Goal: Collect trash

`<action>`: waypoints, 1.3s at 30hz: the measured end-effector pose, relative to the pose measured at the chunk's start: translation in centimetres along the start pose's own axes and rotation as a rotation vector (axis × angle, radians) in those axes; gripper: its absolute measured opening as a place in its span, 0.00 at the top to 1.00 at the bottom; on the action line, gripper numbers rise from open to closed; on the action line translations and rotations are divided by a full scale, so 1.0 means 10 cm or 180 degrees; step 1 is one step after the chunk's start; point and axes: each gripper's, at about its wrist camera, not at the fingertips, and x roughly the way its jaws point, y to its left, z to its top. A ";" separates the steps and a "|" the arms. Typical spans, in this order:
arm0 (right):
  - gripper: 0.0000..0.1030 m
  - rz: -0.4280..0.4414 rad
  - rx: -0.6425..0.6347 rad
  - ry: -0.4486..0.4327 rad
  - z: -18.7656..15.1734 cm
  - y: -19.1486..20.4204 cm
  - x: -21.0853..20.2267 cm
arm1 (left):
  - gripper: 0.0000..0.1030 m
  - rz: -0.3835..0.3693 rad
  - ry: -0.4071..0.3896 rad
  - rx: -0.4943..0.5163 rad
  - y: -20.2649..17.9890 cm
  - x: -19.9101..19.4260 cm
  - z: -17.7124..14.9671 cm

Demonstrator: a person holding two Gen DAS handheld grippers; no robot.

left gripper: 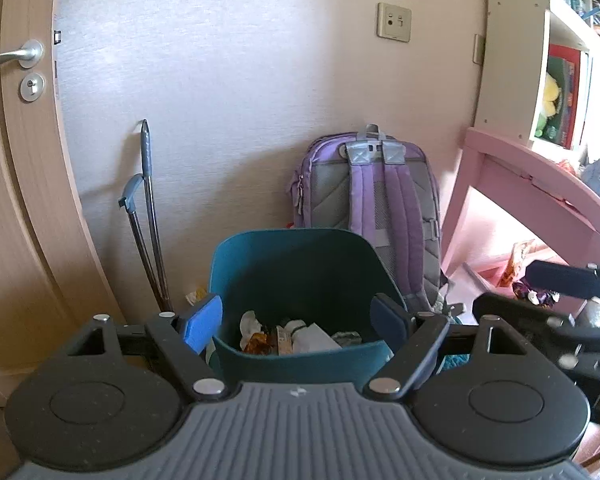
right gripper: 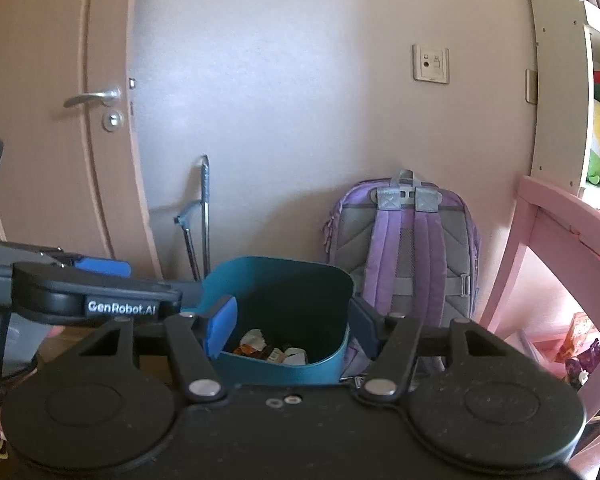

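Observation:
A teal trash bin [left gripper: 296, 268] stands on the floor by the wall, with several wrappers and scraps of trash [left gripper: 296, 334] in its bottom. My left gripper [left gripper: 296, 320] is open and empty, its blue pads [left gripper: 202, 322] spread to either side of the bin's front. My right gripper [right gripper: 290, 326] is open and empty too, held just in front of the bin [right gripper: 284, 280], and it shows at the right edge of the left wrist view [left gripper: 560, 284]. The trash shows in the right wrist view [right gripper: 272, 350] as well.
A purple backpack [left gripper: 376, 204] leans on the wall behind the bin. A grey grabber tool [left gripper: 146, 216] stands by the door [left gripper: 16, 160]. A pink desk [left gripper: 540, 188] with wrappers [left gripper: 534, 294] under it is at the right, below a shelf [left gripper: 560, 40].

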 end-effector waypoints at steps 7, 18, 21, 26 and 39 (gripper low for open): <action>0.37 0.0128 0.0053 -0.0016 -0.04 -0.01 -0.23 | 0.04 0.0008 -0.0143 0.0036 0.02 -0.29 -0.16; 0.35 0.0246 0.0088 0.0082 -0.06 0.07 -0.48 | 0.04 -0.0049 -0.0143 0.0171 -0.08 -0.66 -0.27; 0.34 0.0291 0.0081 0.0082 -0.05 0.10 -0.53 | 0.04 -0.0034 -0.0121 0.0208 -0.12 -0.73 -0.28; 0.34 0.0305 0.0041 0.0056 -0.05 0.14 -0.60 | 0.04 -0.0029 -0.0085 0.0181 -0.11 -0.79 -0.27; 0.33 0.0251 0.0020 -0.0008 0.05 0.15 -0.69 | 0.04 0.0008 -0.0076 0.0066 -0.06 -0.84 -0.10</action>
